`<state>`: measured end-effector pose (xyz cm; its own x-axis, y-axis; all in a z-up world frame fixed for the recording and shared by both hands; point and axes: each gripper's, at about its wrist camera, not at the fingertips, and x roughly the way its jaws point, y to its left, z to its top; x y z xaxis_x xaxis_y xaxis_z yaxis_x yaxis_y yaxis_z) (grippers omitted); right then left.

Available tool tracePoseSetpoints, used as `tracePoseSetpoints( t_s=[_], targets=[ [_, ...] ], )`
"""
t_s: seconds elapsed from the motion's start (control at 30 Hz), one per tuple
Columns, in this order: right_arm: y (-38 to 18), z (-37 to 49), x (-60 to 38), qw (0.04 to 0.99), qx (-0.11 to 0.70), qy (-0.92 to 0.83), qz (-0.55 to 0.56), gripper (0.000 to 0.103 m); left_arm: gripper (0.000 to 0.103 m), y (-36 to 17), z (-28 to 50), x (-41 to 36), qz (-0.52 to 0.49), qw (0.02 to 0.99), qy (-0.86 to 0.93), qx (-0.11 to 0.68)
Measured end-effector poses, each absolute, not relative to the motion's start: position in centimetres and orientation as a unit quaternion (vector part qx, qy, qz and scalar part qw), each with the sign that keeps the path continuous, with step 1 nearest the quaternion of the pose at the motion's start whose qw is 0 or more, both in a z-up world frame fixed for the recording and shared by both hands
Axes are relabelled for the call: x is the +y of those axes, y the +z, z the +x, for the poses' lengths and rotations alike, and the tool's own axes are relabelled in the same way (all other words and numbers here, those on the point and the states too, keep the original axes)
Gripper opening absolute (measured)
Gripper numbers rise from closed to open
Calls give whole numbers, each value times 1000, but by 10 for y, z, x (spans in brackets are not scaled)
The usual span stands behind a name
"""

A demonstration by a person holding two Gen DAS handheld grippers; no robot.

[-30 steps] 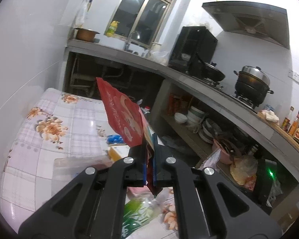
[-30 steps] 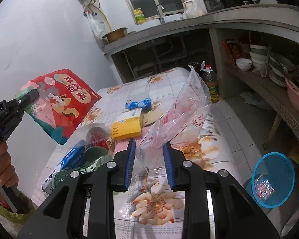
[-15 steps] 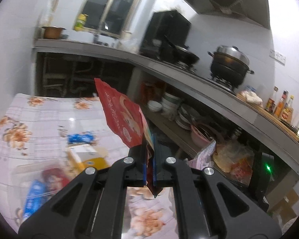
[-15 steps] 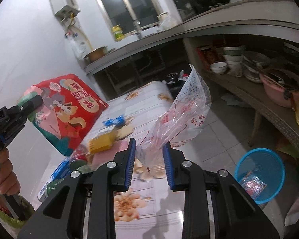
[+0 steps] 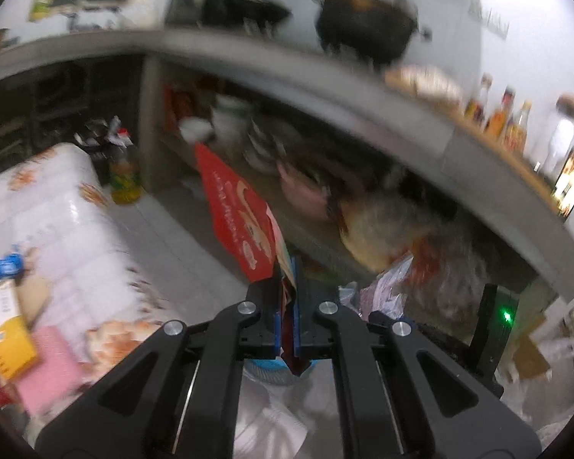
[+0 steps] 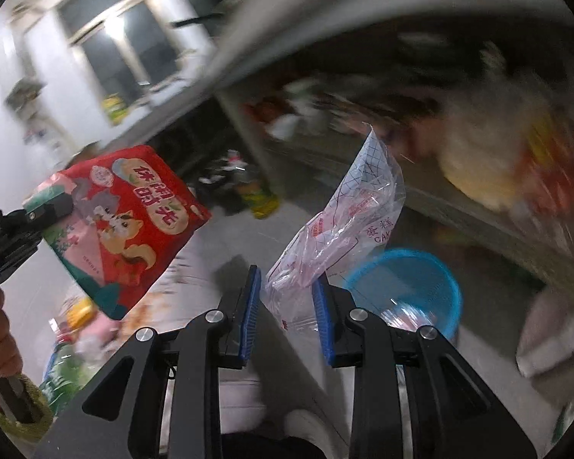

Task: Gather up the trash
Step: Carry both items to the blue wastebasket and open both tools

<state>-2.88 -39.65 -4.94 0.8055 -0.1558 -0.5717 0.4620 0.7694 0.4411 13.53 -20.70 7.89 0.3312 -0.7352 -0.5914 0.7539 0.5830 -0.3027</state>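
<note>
The left gripper (image 5: 286,298) is clamped tight on the red snack bag (image 5: 238,225), seen edge-on here and held up beside the blue basket (image 6: 409,287). The right gripper (image 6: 287,306) stands partly apart, pinching a crumpled clear plastic bag (image 6: 340,225) just above that basket. Motion blur smears the shelf behind the basket; its contents are unreadable. The floral table (image 5: 57,210) is cut off at left.
</note>
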Motion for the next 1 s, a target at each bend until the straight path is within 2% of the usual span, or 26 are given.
tracePoseSetpoints(
  t_s=[0.27, 0.5, 0.53, 0.57, 0.6, 0.63, 0.77, 1.0],
  targets=[
    [-144, -28, -454, 845, 308, -198, 390, 27, 3, -20, 156, -338, 115, 725, -449, 509],
    [-202, 10, -481, 824, 344, -182, 413, 28, 3, -82, 167, -412, 187, 697, -434, 540],
    [-210, 18, -486, 822, 345, -178, 417, 30, 7, -88, 171, -420, 193, 695, -432, 541],
    [-220, 23, -492, 819, 350, -175, 419, 34, 21, -97, 173, -429, 202, 691, -430, 545],
    [-231, 29, -497, 814, 359, -175, 421, 46, 33, -104, 175, -433, 208, 688, -426, 549],
    [-248, 36, -504, 804, 376, -177, 426, 50, 52, -114, 178, -439, 215, 689, -416, 553],
    [-289, 38, -516, 766, 415, -198, 450, 51, 54, -126, 186, -437, 201, 692, -398, 568],
    [-296, 12, -509, 752, 401, -206, 480, 51, 54, -114, 188, -418, 194, 702, -397, 558]
  ],
)
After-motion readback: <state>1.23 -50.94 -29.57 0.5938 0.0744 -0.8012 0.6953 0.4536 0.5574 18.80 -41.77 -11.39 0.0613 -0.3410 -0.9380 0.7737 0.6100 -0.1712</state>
